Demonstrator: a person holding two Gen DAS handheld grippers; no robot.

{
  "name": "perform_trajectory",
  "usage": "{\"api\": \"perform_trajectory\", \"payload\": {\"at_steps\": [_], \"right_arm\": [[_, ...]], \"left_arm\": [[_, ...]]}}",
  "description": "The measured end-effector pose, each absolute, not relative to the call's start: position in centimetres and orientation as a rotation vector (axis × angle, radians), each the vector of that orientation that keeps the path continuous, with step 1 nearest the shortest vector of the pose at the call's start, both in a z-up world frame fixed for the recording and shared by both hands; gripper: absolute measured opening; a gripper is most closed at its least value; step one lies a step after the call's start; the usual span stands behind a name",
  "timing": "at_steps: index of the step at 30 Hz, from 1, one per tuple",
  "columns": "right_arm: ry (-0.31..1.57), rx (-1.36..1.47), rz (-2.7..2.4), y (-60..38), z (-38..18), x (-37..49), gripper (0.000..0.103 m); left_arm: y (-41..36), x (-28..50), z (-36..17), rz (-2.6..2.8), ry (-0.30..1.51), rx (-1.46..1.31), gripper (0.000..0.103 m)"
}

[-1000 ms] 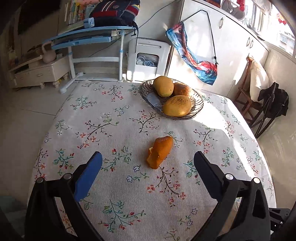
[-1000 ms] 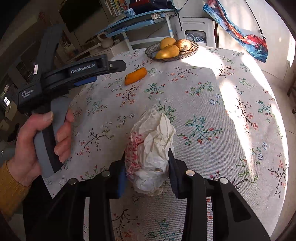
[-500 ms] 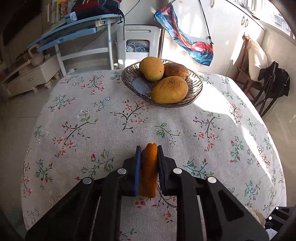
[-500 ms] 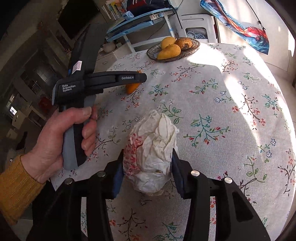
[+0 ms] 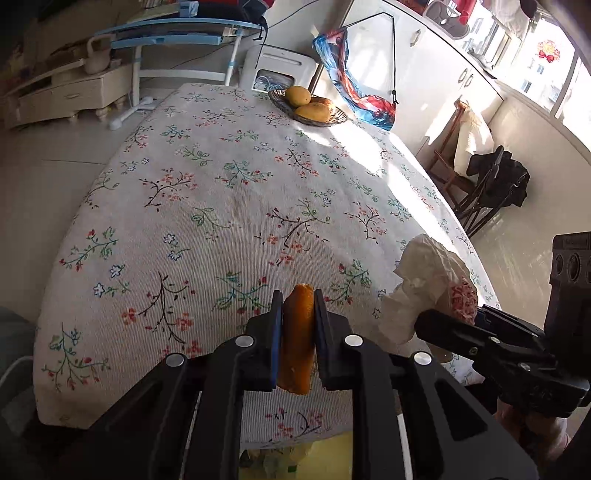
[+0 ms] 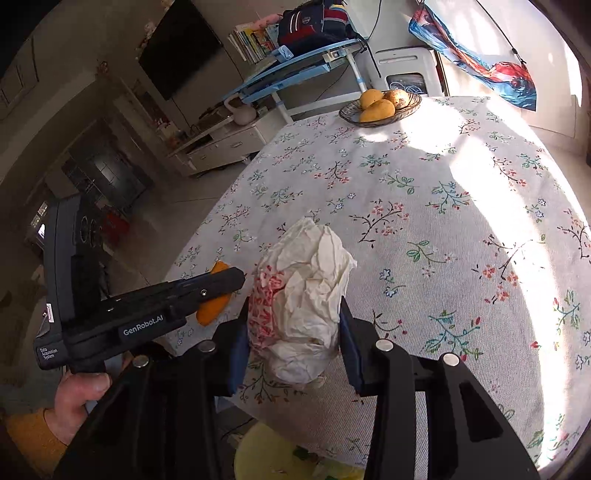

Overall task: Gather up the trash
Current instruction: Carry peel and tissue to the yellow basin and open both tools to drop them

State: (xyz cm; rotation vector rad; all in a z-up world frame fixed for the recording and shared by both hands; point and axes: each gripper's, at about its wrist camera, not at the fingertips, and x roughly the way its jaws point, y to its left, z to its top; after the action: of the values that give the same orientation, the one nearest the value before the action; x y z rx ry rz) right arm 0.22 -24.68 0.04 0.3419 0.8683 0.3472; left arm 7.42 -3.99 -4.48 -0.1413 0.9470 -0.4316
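My left gripper (image 5: 297, 314) is shut on an orange fruit peel (image 5: 298, 339) and holds it above the table's near edge. The peel also shows in the right wrist view (image 6: 212, 308) beside the left gripper (image 6: 236, 277). My right gripper (image 6: 291, 332) is shut on a crumpled white paper wrapper with red print (image 6: 303, 295), held above the near edge. The wrapper also shows in the left wrist view (image 5: 428, 284), to the right of the peel. A yellow bin (image 6: 280, 458) lies below the table edge, under both grippers.
A round table with a floral cloth (image 5: 229, 192) fills the view. A wire basket with three mangoes (image 5: 308, 107) stands at its far side. A chair with dark clothing (image 5: 495, 184) stands to the right. A blue desk (image 5: 177, 33) and white cabinet are behind.
My left gripper closed on the orange peel, lifted it and drew back to the table's near edge beside the right gripper. The right gripper kept hold of the wrapper and also drew back.
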Motion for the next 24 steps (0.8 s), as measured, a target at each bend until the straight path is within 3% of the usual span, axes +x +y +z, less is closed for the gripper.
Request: {"api": "perform_trajectory", "payload": {"at_steps": [7,17,20,24], "right_arm": [[0.868,0.3,0.37,-21.6,-0.3,-6.7,0.042],[1.145,0.185,0.338,-17.9,-5.4,-9.6,0.042],[1.172,0.154,0.301,-17.5,-5.8,-9.7,0.047],[1.136,0.189,0.206,-18.9,-5.2,-10.3,0.06]], "left_arm": [[-0.3,-0.5,-5.7,-0.409,0.982,-0.225,0.015],[-0.2,-5.1,-8.2,-0.417,1.028,-0.261,0.016],[-0.7,-5.6,-8.5,-0.416,1.036,-0.221,0.015],[-2.0,-5.5,-8.8,-0.411,1.065,-0.151,0.016]]}}
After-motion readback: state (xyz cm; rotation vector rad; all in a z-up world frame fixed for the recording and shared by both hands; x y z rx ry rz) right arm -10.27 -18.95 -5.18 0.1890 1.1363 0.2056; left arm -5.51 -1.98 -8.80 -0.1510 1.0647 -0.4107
